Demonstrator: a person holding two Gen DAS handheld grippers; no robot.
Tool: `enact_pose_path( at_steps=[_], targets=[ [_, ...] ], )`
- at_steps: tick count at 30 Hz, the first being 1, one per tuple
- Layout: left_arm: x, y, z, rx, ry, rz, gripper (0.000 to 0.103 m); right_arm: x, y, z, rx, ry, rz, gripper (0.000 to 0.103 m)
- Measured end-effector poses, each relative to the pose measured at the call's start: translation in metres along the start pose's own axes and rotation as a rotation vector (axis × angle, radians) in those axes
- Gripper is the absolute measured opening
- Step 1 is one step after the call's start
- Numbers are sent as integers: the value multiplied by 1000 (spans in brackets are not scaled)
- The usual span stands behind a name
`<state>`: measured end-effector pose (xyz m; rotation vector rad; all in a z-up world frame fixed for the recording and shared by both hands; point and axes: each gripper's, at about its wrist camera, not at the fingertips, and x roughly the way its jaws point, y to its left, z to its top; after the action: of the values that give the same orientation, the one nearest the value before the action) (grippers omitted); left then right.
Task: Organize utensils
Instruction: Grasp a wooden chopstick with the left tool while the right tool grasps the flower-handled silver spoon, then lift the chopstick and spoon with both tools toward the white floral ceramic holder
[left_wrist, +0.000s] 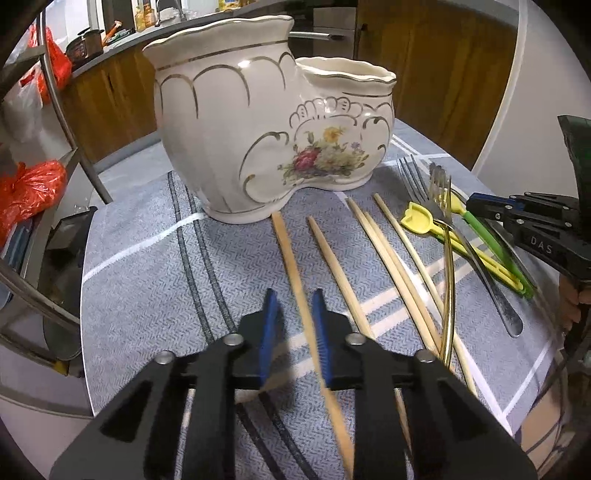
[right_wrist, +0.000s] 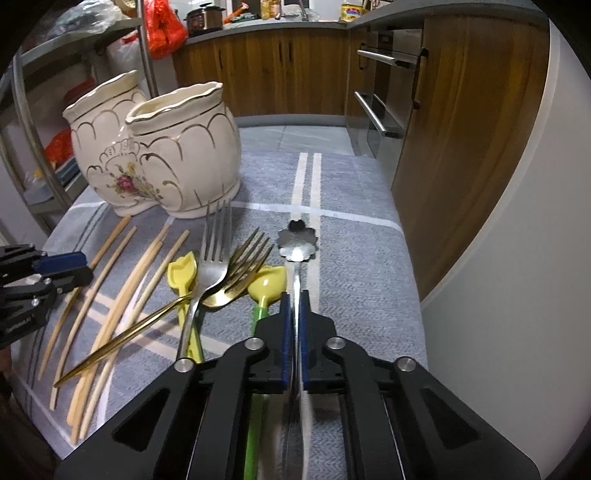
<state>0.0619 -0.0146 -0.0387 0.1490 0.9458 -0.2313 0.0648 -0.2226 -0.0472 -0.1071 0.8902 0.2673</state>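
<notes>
1. Kitchen with wood cabinets; a table under a grey-blue striped cloth (right_wrist: 351, 206) carries everything.
2. White boot-shaped ceramic holder (left_wrist: 266, 133), floral print, stands near the cloth's far left corner.
3. Left gripper (left_wrist: 295, 314): jaws partly apart, straddling one wooden chopstick (left_wrist: 291, 258), pads not clearly pressing it.
4. Four more chopsticks (right_wrist: 122, 306) lie loose beside it.
5. Right gripper (right_wrist: 294, 314): jaws closed tight on the handle of a flower-bowled steel spoon (right_wrist: 298, 245).
6. Steel fork (right_wrist: 214, 254), gold fork (right_wrist: 236, 273), yellow plastic spoons (right_wrist: 183, 273) lie mid-cloth, overlapping.
</notes>
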Motion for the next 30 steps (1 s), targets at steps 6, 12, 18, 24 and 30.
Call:
enact_pose_path(
  at_steps=[6, 12, 18, 24, 30],
  targets=[
    [-1, 5, -1, 8, -15, -15, 6, -8, 9, -3, -31, -28, -45, 4],
    [-10, 9, -6, 8, -55, -52, 6, -28, 18, -3, -72, -84, -95, 4],
    [-26, 12, -10, -4, -135, -65, 6, -56, 35, -3, -117, -168, -126, 4],
    [-43, 14, -12, -1, -214, -52, 6, -82, 49, -2, -130, -281, -74, 4],
    [-57, 10, -10, 10, -271, -52, 6, -107, 69, 0, -142, -428, -25, 4]
  ],
)
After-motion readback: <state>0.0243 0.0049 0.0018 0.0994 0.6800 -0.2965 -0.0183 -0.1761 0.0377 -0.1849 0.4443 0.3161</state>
